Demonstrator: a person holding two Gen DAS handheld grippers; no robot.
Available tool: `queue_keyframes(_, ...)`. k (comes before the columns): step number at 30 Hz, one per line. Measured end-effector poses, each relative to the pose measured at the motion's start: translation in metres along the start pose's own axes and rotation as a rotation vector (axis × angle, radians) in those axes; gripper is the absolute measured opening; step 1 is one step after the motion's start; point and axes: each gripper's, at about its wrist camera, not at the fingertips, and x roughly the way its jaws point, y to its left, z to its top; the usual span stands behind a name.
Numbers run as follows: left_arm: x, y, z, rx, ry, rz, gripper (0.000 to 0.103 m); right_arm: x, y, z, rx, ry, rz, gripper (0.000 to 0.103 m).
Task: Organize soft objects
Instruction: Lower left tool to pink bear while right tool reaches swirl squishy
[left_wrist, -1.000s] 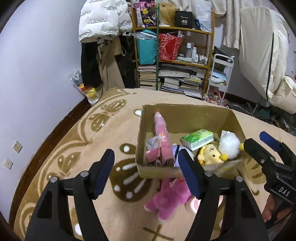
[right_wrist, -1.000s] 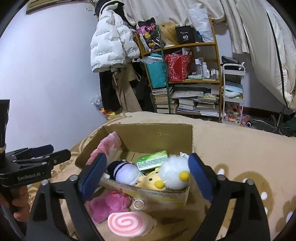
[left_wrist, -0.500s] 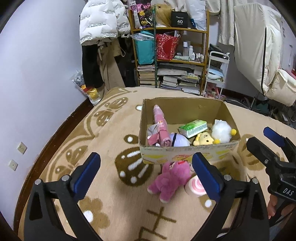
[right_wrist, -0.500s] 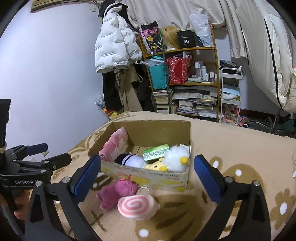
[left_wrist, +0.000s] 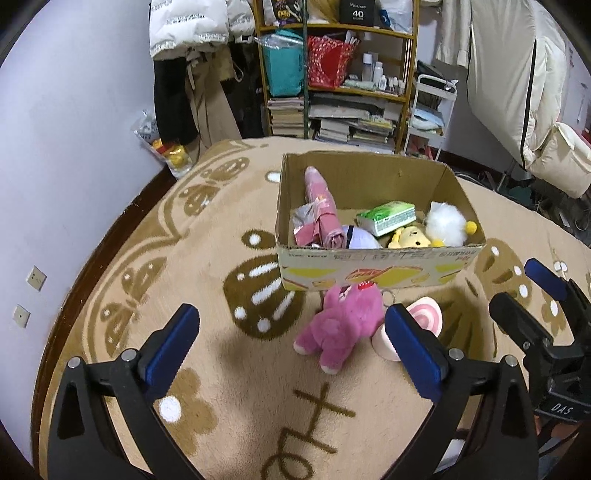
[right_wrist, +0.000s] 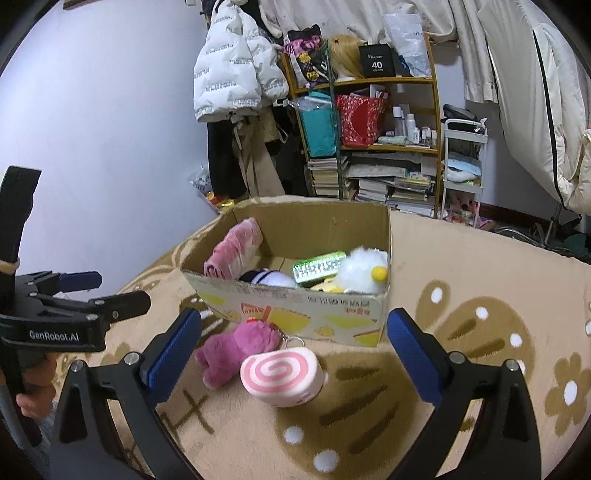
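Left gripper (left_wrist: 291, 343): blue-padded fingers spread wide, nothing between them, held above the patterned carpet (left_wrist: 207, 236).
Pink plush toy (left_wrist: 341, 325): lying on the carpet just in front of the cardboard box (left_wrist: 376, 266), outside it.
Pink swirl cushion (right_wrist: 282, 376): on the carpet, touching the plush toy's right side, keyring at its top edge.
Cardboard box, contents from left: rolled pink cloth (left_wrist: 321, 206) leaning in the left corner; purple-and-white plush (left_wrist: 360, 240) against the front wall; green tissue pack (left_wrist: 386, 218) in the middle; yellow plush (left_wrist: 408, 236) beneath it; white fluffy plush (left_wrist: 445, 223) at the right wall.
Right gripper (right_wrist: 293, 349): fingers wide apart, unloaded, swirl cushion and plush toy framed between them below.
Shelf unit (right_wrist: 369, 140): against the rear wall, stacked with books and bags.
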Motion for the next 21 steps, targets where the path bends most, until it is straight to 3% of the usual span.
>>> queue_keyframes(6,0.009,0.003,0.005,-0.002,-0.031,-0.059,0.1,0.013,-0.003,-0.009,-0.006,0.034,-0.024,0.103)
queue_keyframes(21,0.066,-0.007,0.01,0.034,0.112,-0.091,0.1,0.051,-0.005,-0.025,0.0,0.125,-0.014,0.103)
